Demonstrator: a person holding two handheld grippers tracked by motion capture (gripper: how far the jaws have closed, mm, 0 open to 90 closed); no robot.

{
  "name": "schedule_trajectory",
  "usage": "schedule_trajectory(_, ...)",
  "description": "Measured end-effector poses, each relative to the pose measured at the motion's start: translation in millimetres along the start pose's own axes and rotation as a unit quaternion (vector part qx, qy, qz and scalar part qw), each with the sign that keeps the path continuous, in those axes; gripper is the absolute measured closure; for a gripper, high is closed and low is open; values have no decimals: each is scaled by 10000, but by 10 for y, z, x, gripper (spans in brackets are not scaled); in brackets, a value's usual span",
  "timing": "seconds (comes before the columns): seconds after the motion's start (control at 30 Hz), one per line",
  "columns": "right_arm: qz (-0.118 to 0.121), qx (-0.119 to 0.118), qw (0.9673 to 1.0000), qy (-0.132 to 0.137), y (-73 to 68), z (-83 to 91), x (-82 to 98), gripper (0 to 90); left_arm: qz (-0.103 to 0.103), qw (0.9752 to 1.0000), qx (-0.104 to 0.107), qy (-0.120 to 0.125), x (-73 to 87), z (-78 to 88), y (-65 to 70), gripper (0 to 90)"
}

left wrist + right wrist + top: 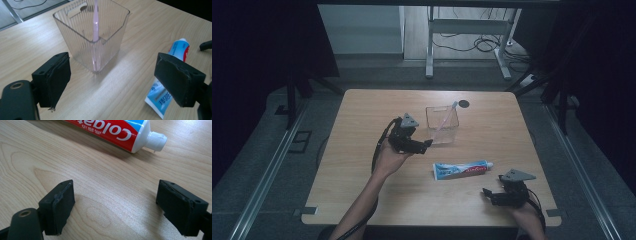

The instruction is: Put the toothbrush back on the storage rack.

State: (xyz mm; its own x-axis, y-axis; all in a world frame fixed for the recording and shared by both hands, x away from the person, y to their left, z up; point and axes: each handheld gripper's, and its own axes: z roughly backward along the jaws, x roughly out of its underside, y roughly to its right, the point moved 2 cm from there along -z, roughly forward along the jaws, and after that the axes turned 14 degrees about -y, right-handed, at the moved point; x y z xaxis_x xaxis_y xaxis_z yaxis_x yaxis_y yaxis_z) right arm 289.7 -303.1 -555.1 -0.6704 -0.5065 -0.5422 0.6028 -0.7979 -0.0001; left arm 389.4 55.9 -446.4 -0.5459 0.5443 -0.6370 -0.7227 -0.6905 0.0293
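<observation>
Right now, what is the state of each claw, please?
Left claw: open, holding nothing, facing the clear cup.
Right claw: open, holding nothing, near the toothpaste tube.

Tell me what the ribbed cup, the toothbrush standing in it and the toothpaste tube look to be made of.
Ribbed cup: clear hard plastic, probably; you see the table through its glossy, vertically ribbed walls.
Toothbrush: pale pink, slightly translucent plastic handle; the bristles are out of frame.
Toothpaste tube: soft glossy printed plastic or laminate, judging by its sheen, with a white ridged screw cap, likely hard plastic.
</observation>
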Motion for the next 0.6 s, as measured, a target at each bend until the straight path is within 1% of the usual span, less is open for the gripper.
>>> schedule_trajectory(0.07, 1, 1, 10000, 1, 0, 0, 0, 151, 15, 10000, 3, -6, 61, 6, -1, 137)
schedule_trajectory(0.4, -7, -4, 10000, -2, -1, 1, 0, 151, 252, 9996, 58, 67, 343, 68, -31, 129)
schedule_trajectory(0.5, -29, -12, 10000, -16, -5, 2, 1, 151, 273, 9996, 42, 68, 424, 85, -32, 128)
schedule_trajectory(0.6, -14, -6, 10000, -1, -2, 0, 0, 151, 235, 9997, -3, 57, 504, 91, -21, 129)
